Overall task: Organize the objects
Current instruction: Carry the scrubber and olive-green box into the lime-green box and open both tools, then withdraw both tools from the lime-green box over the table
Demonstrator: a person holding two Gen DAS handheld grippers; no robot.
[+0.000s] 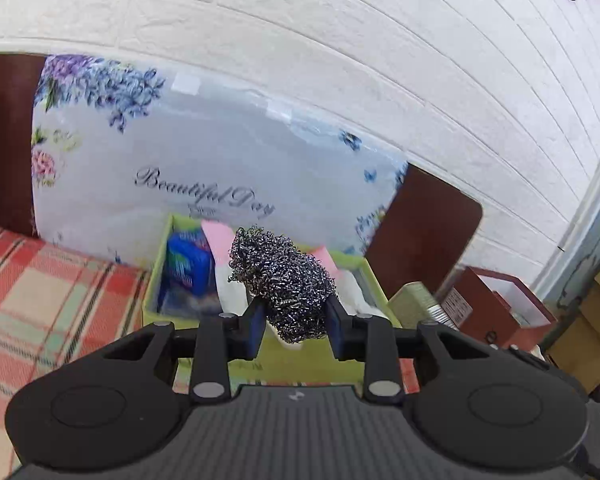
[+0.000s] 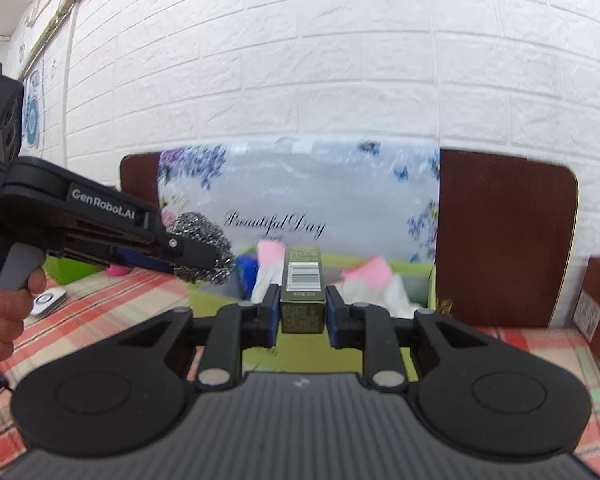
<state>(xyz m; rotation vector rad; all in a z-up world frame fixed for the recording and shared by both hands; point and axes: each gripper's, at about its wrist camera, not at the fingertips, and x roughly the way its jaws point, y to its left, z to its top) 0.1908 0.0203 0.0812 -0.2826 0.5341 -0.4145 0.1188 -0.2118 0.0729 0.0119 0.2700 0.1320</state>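
Observation:
My left gripper (image 1: 295,316) is shut on a steel wool scrubber (image 1: 284,280) and holds it above the green box (image 1: 260,360). The scrubber also shows in the right wrist view (image 2: 204,248), held in the left gripper (image 2: 196,258) at the left. My right gripper (image 2: 302,310) is shut on a small olive-green carton (image 2: 302,292) with a barcode, held above the green box (image 2: 380,354). In the box lie a blue packet (image 1: 188,264), pink sponges (image 2: 370,272) and white cloth (image 1: 232,292).
A floral "Beautiful Day" cushion (image 1: 204,152) leans on a dark brown headboard (image 2: 500,240) against the white brick wall. A red box (image 1: 496,304) stands at the right. A plaid cloth (image 1: 40,304) covers the surface. A small white device (image 2: 48,300) lies at left.

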